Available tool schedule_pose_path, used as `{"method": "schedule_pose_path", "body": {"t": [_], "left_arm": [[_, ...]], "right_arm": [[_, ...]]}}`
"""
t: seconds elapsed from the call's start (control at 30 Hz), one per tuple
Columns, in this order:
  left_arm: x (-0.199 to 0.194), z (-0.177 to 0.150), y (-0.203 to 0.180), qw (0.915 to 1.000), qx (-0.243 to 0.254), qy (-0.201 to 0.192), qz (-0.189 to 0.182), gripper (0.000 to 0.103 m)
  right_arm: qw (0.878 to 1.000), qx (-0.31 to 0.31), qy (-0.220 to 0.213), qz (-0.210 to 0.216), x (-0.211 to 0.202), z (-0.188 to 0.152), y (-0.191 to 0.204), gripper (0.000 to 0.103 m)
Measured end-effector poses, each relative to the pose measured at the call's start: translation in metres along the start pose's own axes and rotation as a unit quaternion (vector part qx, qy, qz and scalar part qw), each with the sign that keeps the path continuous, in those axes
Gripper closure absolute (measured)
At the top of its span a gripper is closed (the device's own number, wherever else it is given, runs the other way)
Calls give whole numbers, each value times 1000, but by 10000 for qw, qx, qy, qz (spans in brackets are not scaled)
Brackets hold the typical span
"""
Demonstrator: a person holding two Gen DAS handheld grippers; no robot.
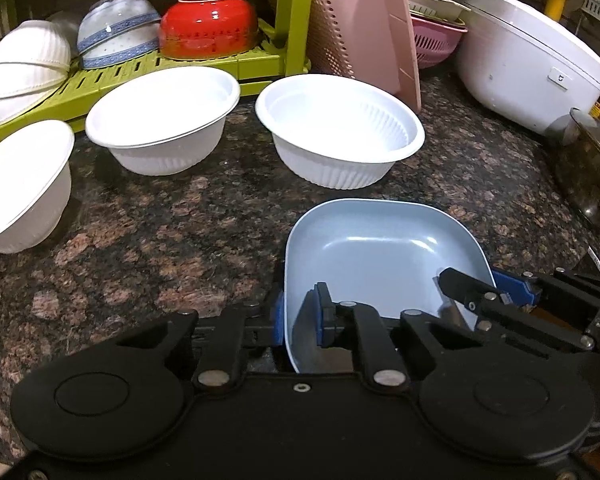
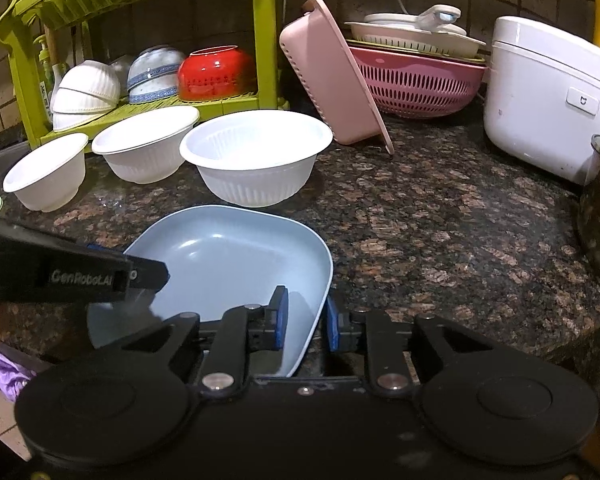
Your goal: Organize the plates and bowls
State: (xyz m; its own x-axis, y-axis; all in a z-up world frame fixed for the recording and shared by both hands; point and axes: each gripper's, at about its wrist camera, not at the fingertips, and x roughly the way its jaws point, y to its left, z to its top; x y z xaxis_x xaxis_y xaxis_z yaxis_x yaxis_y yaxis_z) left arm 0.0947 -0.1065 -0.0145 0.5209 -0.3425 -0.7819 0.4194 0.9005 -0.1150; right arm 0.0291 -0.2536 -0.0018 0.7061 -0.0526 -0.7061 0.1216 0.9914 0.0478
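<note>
Pale blue square plate (image 1: 380, 248) sits on the speckled granite counter (image 2: 440, 220), near edge. Left gripper (image 1: 300, 320) clamps its left rim; right gripper (image 2: 304, 320) straddles its right rim, jaws not fully closed. Three white ribbed plastic bowls (image 2: 256, 160) stand beyond.

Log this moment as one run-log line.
left gripper: straddles blue plate rim | right gripper: straddles opposite rim | plate: on counter | white bowls: unstacked
</note>
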Motion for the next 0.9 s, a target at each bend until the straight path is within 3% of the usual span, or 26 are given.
{"method": "schedule_pose_path", "body": {"t": [0.2, 0.43, 0.9], "left_arm": [[-6, -4, 8, 9997, -252, 20, 78, 87], [-23, -17, 28, 9973, -719, -30, 131, 87], [-85, -39, 87, 9858, -1268, -662, 880, 87]], "right_arm": [[9993, 303, 79, 183, 0, 5, -2, 85], [9989, 219, -10, 407, -7, 8, 14, 85], [9932, -323, -273, 1087, -22, 22, 91, 86]]}}
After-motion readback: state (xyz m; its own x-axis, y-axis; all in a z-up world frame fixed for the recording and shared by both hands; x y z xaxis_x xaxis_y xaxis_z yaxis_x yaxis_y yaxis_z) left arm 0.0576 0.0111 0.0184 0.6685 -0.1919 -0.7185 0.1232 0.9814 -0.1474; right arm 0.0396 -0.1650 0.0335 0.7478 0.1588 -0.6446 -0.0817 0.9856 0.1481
